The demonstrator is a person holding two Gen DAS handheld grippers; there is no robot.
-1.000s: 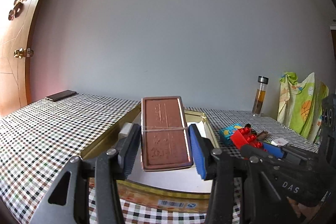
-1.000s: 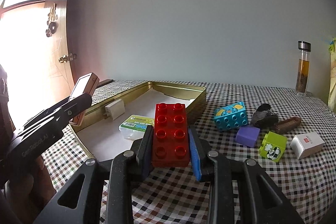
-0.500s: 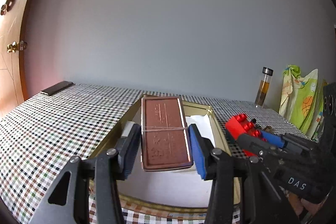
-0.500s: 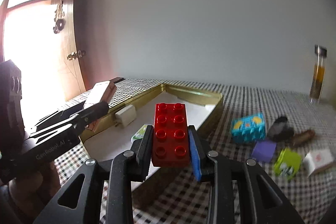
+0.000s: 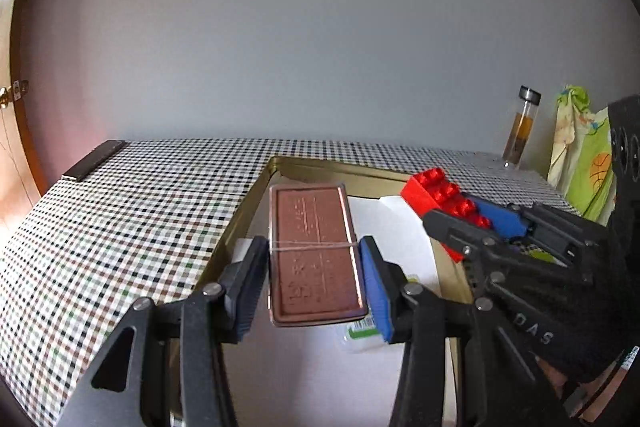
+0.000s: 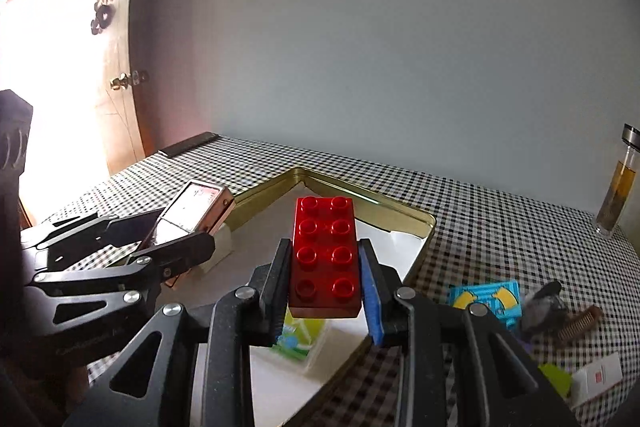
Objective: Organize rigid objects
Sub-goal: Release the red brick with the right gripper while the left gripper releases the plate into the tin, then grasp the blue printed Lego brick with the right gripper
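Both hand-held grippers hover loaded over the gold tray (image 5: 256,187).

Left hand-held gripper (image 5: 314,281) pinches a brown tin (image 5: 314,251); right hand-held gripper (image 6: 326,277), marked "DAS", at its 3 o'clock, pinches a red brick (image 6: 324,255).

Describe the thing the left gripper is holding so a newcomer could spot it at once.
Start at the gold tray on the checked table. Above its left side, the left gripper clamps a flat brown tin with embossed writing and a thin band across it. The red brick nearby is studded.
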